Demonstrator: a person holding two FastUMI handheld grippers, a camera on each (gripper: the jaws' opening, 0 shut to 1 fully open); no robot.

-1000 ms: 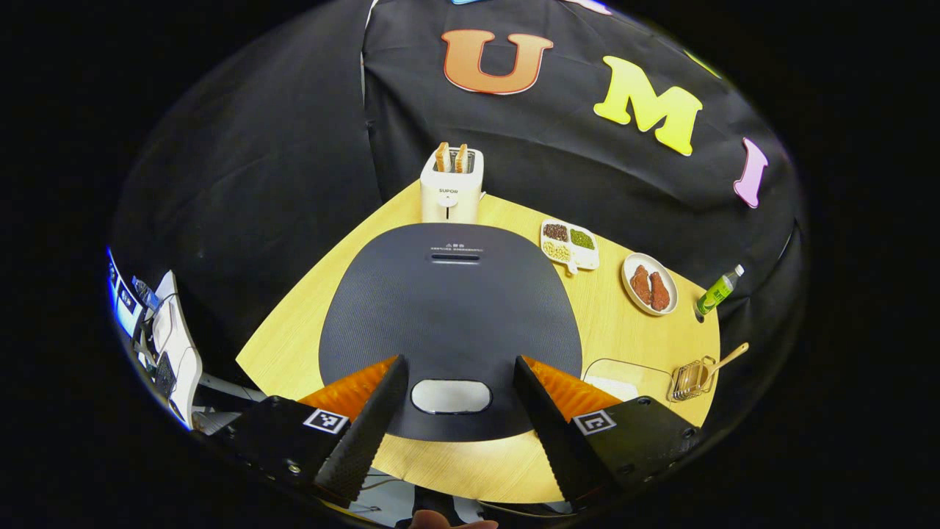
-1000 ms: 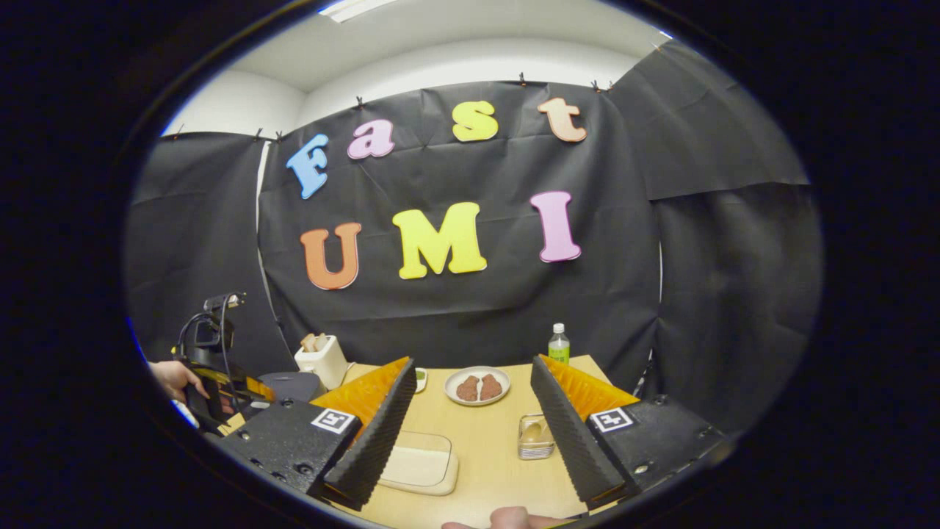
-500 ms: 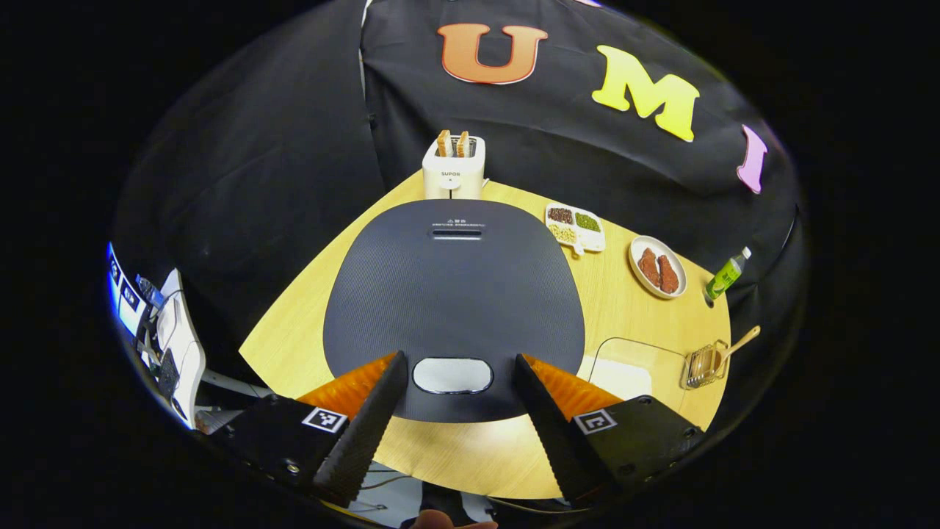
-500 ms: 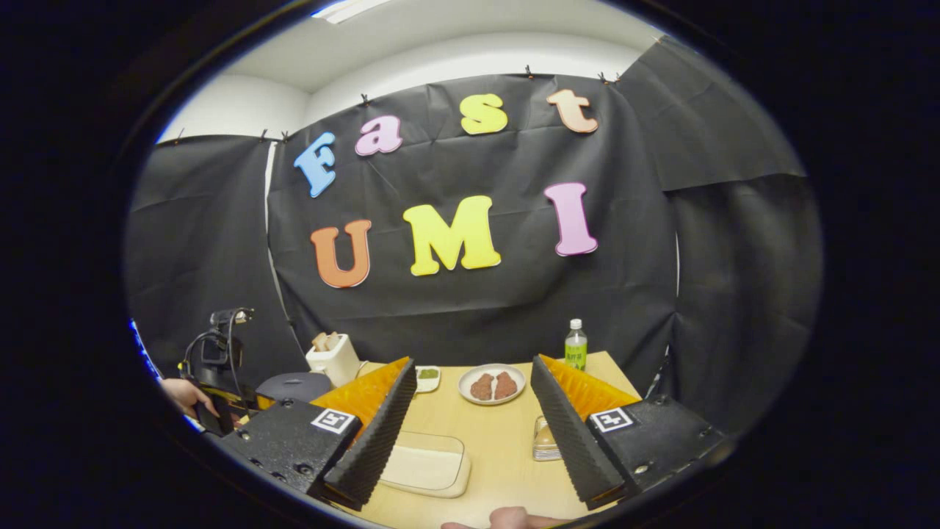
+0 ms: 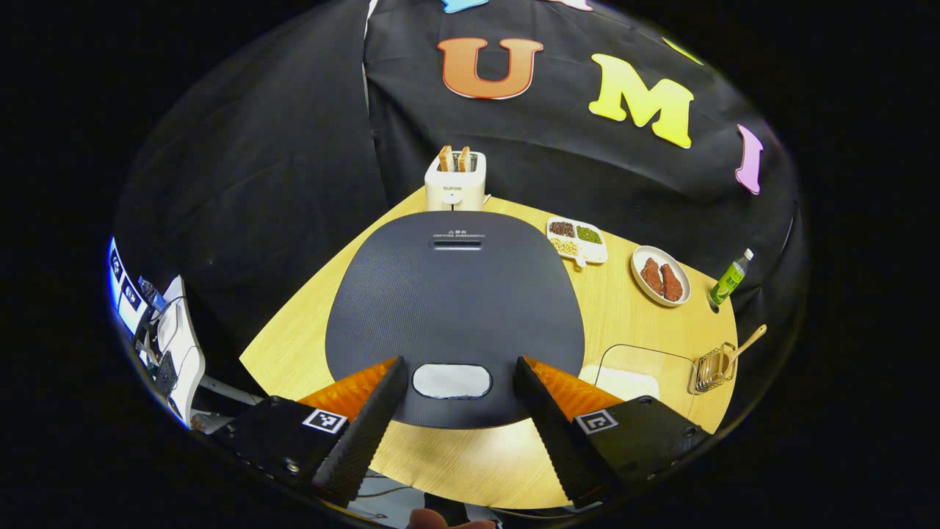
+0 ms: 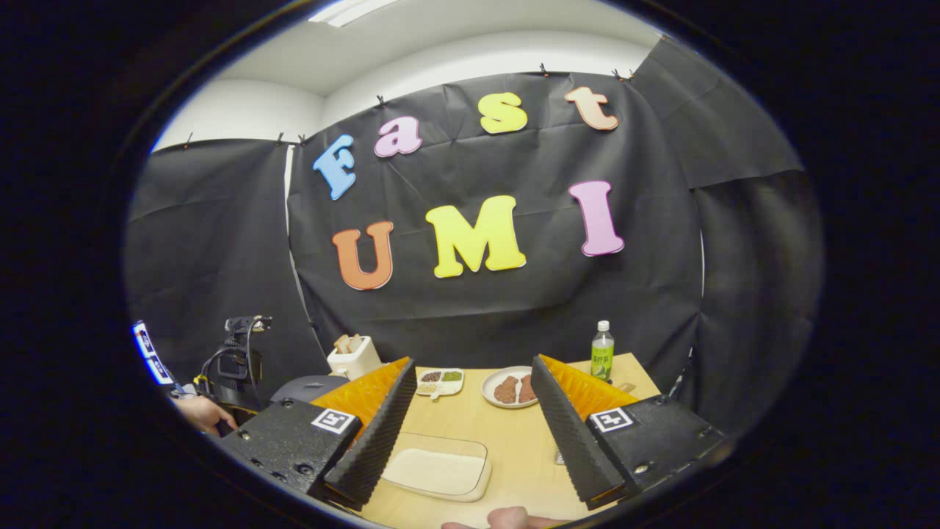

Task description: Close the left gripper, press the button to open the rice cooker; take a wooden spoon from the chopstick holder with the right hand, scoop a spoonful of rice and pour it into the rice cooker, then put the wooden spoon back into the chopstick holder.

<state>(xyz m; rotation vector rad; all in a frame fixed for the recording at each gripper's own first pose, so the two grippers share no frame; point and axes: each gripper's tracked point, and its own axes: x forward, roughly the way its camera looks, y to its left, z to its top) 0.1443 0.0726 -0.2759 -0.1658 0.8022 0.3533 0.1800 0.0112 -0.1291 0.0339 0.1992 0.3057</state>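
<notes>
Left gripper view: the left gripper (image 5: 453, 411) hung above the near edge of the rice cooker (image 5: 455, 294), jaws spread wide and gripping nothing. The cooker's dark lid was down. Its pale oval button (image 5: 452, 380) sat at the front of the lid, seen between the two fingers; whether they touched the lid could not be told. The cooker stood on a wooden table (image 5: 646, 323). Behind it stood a toaster (image 5: 455, 182) with two slices of bread in its slots. To the right lay a divided dish of beans (image 5: 578, 241), then a plate (image 5: 661, 275) with two brown pieces of food, then a green bottle (image 5: 731, 278) at the table's far edge. Nearer, a clear tray of rice (image 5: 628, 373) lay just right of the cooker. Beside it, the wire chopstick holder (image 5: 714, 367) held the wooden spoon (image 5: 743, 347), which leaned out to the right.

Right gripper view: the right gripper (image 6: 470, 448) was also wide open and held nothing, poised over the table (image 6: 514, 448). The tray of rice (image 6: 439, 469) lay between its fingers, nearer the left one. Farther off were the divided dish (image 6: 439, 379), the plate (image 6: 508, 388), the bottle (image 6: 602, 351) and the toaster (image 6: 354, 355). Part of the cooker (image 6: 307, 386) showed past the left finger. At far left a hand (image 6: 205, 413) held the other gripper's dark rig.
</notes>
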